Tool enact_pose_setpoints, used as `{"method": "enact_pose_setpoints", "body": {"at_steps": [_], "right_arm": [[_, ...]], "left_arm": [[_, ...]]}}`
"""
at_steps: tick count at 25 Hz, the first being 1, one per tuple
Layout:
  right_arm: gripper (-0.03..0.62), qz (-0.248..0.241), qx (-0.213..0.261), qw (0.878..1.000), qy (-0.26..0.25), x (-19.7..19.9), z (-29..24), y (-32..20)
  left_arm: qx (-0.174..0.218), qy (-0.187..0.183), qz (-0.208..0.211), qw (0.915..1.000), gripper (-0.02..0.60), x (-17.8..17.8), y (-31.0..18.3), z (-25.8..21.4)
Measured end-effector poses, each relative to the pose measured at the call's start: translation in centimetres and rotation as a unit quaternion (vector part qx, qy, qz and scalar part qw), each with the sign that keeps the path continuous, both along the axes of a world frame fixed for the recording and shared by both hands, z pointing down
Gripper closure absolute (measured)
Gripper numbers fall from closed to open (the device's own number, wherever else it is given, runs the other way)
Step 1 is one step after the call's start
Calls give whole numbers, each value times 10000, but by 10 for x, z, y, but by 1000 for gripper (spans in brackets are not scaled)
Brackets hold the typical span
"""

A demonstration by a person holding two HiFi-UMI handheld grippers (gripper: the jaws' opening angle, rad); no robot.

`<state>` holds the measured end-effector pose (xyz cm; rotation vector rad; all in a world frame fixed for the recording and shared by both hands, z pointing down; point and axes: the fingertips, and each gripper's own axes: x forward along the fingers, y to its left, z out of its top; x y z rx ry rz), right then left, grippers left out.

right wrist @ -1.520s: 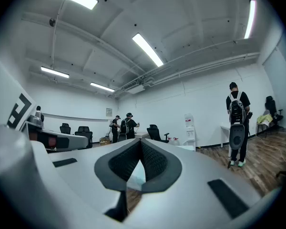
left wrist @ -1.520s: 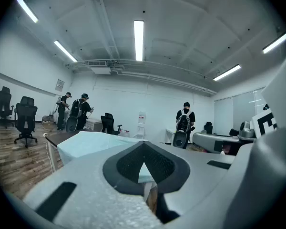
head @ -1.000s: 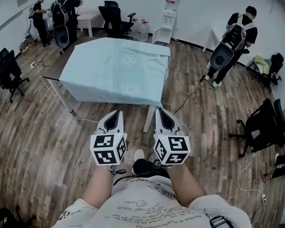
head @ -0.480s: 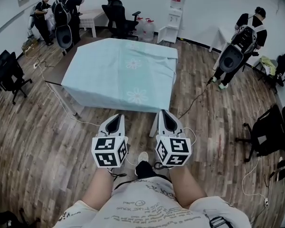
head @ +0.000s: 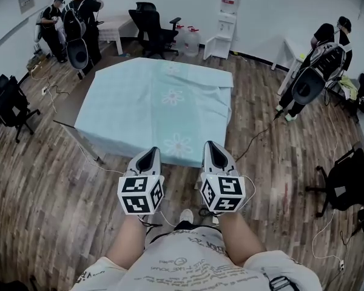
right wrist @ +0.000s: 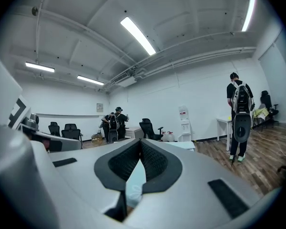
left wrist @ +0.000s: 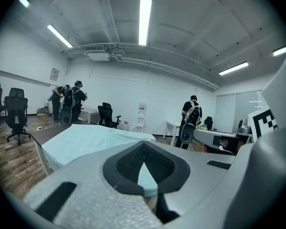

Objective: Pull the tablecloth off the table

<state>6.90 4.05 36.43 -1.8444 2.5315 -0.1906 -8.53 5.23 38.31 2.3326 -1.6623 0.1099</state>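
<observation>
Tablecloth (head: 151,102) near hem partly hidden behind left claw (head: 150,152), right claw (head: 210,146).

Tablecloth (head: 151,108) looks like thin matt cloth, a bit creased. Floor (head: 42,193) is wood-grain plank with a slight sheen. Left gripper (head: 149,153) and right gripper (head: 210,147) shells are matt, grainy plastic, with ribbed rubbery lining inside the jaws.

Overhead, two low views toward tablecloth (head: 151,105)

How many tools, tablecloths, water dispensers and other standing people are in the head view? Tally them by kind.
Tools: 2, the left tool and the right tool
Tablecloth: 1
Water dispenser: 1
Standing people: 3
Total: 7
</observation>
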Motion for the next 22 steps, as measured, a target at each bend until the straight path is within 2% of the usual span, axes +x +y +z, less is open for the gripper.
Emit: {"method": "enact_pose_setpoints", "body": {"at_steps": [9,14,22], "right_arm": [[580,81,-103,9999,76,20,6,-95],[580,18,-112,9998,135,29,12,-138],[580,-87,-252,9996,123,42,25,-183]], "left_arm": [[-83,102,68,9999,569,15,-101,6],[-107,24,52,9999,569,26,-148,13],[-187,-88,-158,9997,569,31,-188,21]]}}
